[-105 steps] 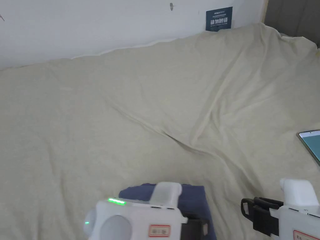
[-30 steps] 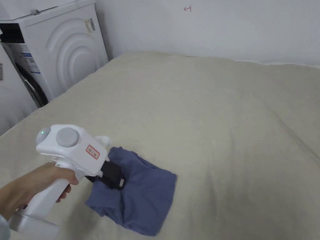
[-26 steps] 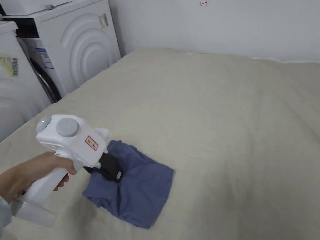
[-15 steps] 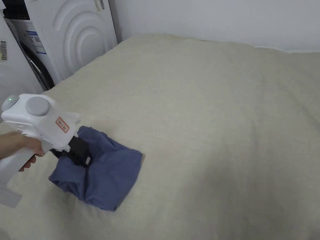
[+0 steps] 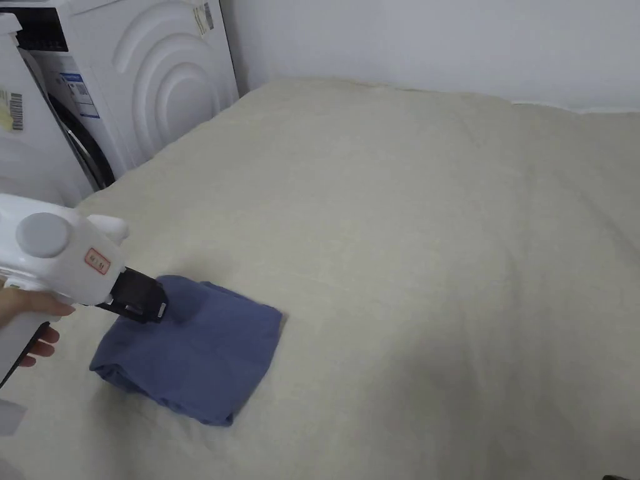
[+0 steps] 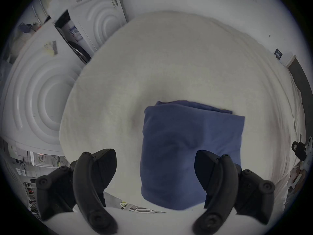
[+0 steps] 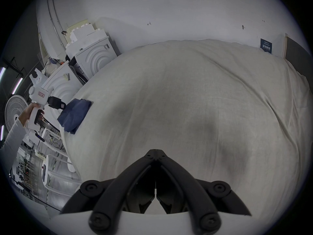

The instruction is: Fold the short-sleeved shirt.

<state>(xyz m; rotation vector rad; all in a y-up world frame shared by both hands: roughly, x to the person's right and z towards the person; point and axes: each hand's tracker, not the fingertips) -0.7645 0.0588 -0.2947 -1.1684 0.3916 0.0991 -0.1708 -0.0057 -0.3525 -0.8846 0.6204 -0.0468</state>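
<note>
The left gripper (image 6: 155, 169) had its two black jaws spread wide apart in the lower part of the left gripper view, with nothing between them but the cloth below; whether either jaw touched the shirt could not be told. In the head view the same left gripper (image 5: 147, 303) sat at the lower left of the frame, its black tip over the upper left corner of the shirt (image 5: 187, 347), and a hand (image 5: 25, 312) held its white handle at the left edge. The right gripper (image 7: 155, 154) had its jaws brought together to a point at the bottom centre of the right gripper view, holding nothing, above bare bed sheet. The shirt was dark blue and folded into a small, thick, roughly square packet with layered edges showing along one side; it lay flat on the beige sheet (image 5: 437, 219) at the lower left of the head view, and in the centre right of the left gripper view (image 6: 191, 150). A white washing machine (image 5: 156, 81) stood at the upper left of the head view, just beside the bed's edge, with a pale wall (image 5: 437, 37) across the top.
</note>
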